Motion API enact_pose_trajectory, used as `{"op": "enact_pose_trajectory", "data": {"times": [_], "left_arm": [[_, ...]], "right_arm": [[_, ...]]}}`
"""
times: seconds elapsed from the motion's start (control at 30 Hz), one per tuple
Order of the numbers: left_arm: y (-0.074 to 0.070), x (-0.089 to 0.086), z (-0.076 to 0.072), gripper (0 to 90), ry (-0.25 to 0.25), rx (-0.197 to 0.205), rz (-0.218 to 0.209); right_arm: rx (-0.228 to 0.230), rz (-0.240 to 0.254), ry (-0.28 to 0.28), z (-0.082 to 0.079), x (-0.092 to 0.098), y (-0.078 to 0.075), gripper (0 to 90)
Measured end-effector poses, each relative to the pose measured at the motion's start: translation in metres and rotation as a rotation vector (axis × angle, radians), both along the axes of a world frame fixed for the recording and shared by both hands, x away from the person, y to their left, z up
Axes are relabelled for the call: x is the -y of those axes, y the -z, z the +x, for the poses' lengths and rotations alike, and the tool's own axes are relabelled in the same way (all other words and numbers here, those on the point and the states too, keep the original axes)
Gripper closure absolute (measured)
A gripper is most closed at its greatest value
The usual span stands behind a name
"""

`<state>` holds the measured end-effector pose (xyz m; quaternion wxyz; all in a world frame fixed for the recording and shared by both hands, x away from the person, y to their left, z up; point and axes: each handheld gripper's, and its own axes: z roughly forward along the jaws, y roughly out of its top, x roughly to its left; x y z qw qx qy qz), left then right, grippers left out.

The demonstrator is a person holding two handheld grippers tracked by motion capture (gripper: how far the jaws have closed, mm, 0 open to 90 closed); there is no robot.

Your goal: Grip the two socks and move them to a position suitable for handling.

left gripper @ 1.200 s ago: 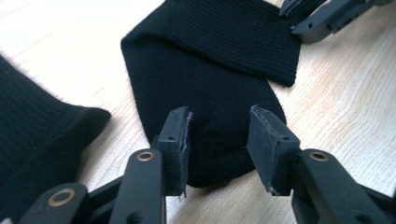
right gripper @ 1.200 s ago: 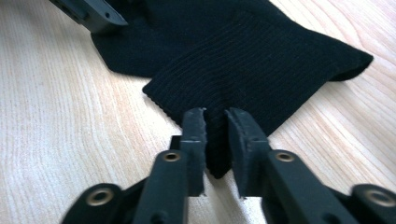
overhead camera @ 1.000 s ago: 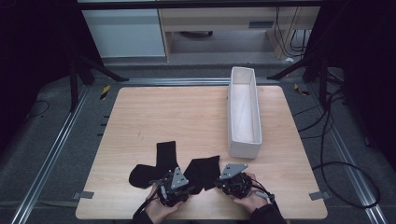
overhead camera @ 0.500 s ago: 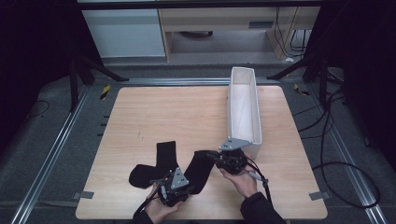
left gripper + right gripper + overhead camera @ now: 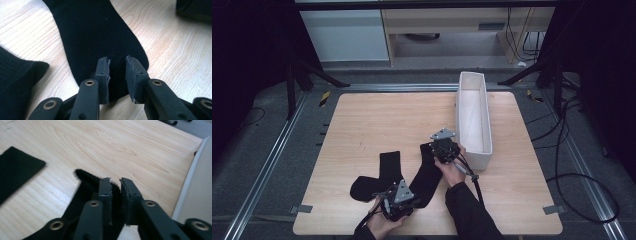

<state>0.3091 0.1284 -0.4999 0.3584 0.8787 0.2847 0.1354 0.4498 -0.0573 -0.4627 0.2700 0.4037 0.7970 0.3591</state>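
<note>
Right tongs [image 5: 441, 145] farther up black sock [image 5: 426, 175] than before

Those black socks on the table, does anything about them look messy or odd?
Nothing is damaged. The right sock lies stretched out, a gripper at each end, left gripper at its toe, right gripper at its cuff. The left sock lies bent beside it. The white bin stands straight.

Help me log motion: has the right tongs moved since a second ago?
Yes. The right tongs went up the table from the near edge toward the white bin, drawing the sock out.
</note>
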Motion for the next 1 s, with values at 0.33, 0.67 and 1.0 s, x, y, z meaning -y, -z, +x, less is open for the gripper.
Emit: {"op": "enact_pose_trajectory", "data": {"times": [0.33,0.67,1.0], "left_arm": [[0.000,0.002,-0.001,66.9,-0.013,0.008,-0.001],[-0.001,0.005,0.001,63.6,-0.011,-0.004,-0.015],[-0.006,0.007,0.004,54.8,-0.030,-0.012,-0.056]], "right_arm": [[-0.004,0.052,-0.088,-0.013,0.005,-0.011,65.2],[-0.152,0.026,-0.105,-0.026,0.013,0.032,56.3],[-0.120,0.031,-0.077,-0.016,0.014,0.042,55.2]]}}
